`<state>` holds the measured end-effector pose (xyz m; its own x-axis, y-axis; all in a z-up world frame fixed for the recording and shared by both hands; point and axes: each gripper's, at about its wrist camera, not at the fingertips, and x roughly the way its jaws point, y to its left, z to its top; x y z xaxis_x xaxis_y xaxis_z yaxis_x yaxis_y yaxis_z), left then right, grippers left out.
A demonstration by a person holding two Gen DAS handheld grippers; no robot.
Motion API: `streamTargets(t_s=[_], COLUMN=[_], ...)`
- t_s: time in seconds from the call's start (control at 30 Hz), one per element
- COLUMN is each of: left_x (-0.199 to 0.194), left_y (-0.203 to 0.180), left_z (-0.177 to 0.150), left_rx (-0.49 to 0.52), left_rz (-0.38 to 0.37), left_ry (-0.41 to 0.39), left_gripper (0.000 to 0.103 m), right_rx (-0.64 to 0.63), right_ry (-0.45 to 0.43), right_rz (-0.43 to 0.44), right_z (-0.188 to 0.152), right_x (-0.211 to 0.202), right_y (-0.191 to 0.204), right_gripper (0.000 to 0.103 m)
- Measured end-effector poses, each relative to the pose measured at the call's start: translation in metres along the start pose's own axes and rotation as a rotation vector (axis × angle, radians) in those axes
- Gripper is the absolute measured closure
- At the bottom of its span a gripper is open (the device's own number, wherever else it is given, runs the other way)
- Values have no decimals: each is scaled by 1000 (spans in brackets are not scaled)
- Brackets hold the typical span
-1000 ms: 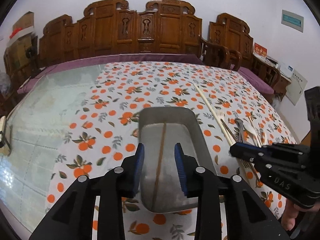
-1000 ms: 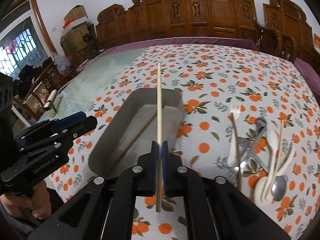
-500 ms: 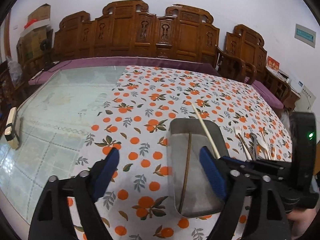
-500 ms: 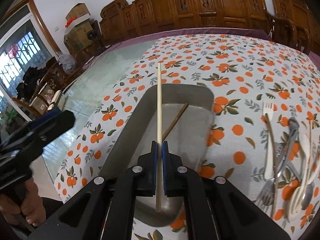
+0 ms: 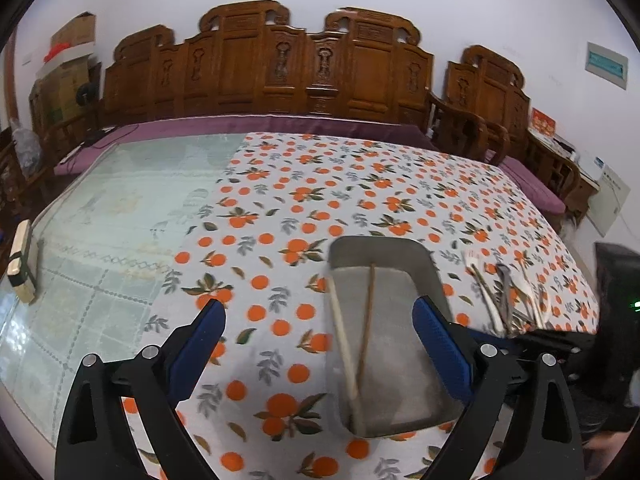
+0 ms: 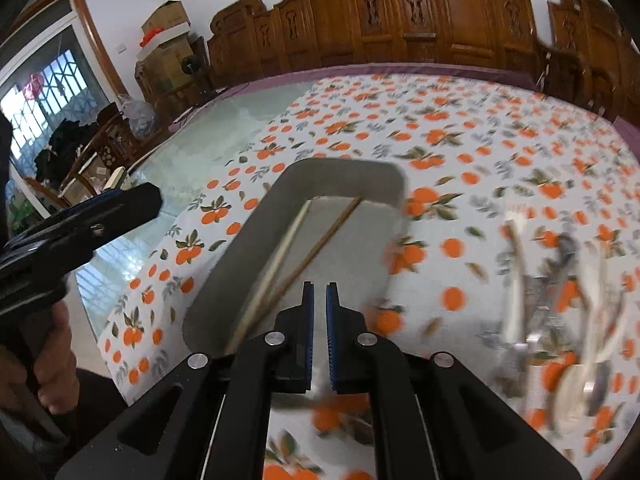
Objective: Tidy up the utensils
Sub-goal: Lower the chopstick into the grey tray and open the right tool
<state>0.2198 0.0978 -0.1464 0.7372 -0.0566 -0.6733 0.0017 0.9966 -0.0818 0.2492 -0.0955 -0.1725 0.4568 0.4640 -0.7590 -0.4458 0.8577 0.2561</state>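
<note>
Chopsticks, one pale and one dark brown, lie loose in a grey metal tray on the orange-print cloth; both are thin and straight, and their near ends cross. In the left view the tray sits at 5 o'clock, with a blurred heap of cutlery at 3 o'clock. The left gripper is spread wide and empty. The right gripper shows a narrow gap with nothing between its pads.
</note>
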Motion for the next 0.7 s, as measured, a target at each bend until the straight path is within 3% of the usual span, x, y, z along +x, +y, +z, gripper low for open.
streamTargets(t_s=[0.33, 0.4, 0.5, 0.7], left_x=[-5, -6, -3, 5], left_y=[-54, -62, -75, -100], left_z=[-1, -2, -6, -16], left_rx=[57, 70, 91, 115], left_rz=[-88, -102, -115, -162], left_ry=[-17, -17, -4, 28], left_gripper=[12, 12, 12, 12], right_rx=[-31, -19, 11, 93], right_ry=[-45, -38, -26, 27], right_rz=[-193, -226, -266, -291], right_z=[-16, -19, -24, -35], right_x=[-85, -92, -98, -82], right_y=[-78, -95, -120, -162], right_gripper=[95, 93, 82, 81])
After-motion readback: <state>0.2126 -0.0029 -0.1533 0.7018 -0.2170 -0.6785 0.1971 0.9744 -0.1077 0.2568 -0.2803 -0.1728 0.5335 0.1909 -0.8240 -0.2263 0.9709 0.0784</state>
